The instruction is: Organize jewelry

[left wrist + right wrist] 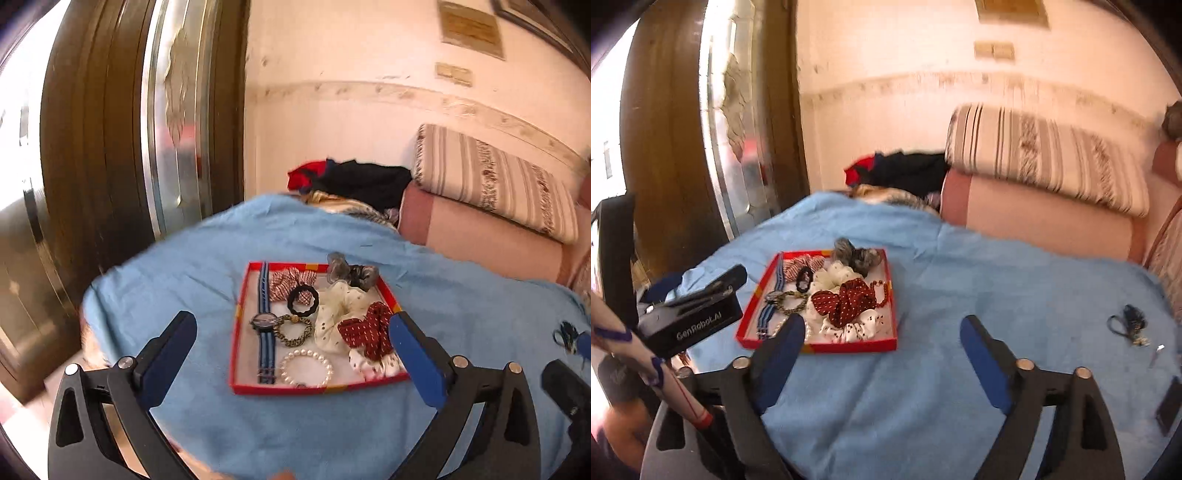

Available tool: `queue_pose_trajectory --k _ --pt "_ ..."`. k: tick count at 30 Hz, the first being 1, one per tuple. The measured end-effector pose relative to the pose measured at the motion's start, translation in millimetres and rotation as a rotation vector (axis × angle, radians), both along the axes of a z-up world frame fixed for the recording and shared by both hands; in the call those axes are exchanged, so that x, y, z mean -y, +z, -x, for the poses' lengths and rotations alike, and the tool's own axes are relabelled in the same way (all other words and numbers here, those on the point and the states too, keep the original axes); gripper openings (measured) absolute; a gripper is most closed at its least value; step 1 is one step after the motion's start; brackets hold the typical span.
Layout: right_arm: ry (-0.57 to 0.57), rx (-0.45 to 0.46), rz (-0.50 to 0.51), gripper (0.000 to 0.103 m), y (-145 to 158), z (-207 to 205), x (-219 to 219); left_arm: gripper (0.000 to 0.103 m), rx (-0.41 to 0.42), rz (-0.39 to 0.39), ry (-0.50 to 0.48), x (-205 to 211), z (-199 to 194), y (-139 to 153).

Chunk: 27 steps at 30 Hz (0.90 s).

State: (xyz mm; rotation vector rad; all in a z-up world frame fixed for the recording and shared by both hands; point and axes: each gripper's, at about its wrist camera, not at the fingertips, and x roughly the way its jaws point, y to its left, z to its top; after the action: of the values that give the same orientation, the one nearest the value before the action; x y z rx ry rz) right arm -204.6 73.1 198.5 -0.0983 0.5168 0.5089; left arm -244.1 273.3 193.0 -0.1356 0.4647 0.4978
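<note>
Red box [236, 354] sits on your blue blanket [184, 266], so the watch [264, 320], beads and hair ties stay together. Your left gripper [295, 339] and right gripper [882, 339] are both spread wide, holding nothing, up above the blanket.

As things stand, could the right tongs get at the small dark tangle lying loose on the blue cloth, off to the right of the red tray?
Probably yes. The right tongs stand open and empty, the dark tangle lies alone on bare blue cloth, and nothing sits between them. The red tray is off to the other side.
</note>
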Motion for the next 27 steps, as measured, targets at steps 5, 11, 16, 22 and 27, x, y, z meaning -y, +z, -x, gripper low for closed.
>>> queue_pose_trajectory --k 5,11,16,22,27 --pt "-0.009 0.037 -0.052 0.093 19 42 23 0.103 -0.093 -0.022 -0.033 19 30 11" --pt "0.005 0.063 -0.049 0.093 30 59 23 0.103 -0.074 -0.007 0.025 22 60 12" --pt "0.022 0.069 -0.042 0.093 30 69 18 0.103 -0.045 -0.009 0.072 15 73 17" --pt "0.039 0.081 -0.016 0.093 30 76 8 0.103 -0.054 0.004 0.081 7 72 14" --pt "0.051 0.069 0.000 0.093 25 75 1 0.103 -0.060 0.014 0.089 3 71 10"
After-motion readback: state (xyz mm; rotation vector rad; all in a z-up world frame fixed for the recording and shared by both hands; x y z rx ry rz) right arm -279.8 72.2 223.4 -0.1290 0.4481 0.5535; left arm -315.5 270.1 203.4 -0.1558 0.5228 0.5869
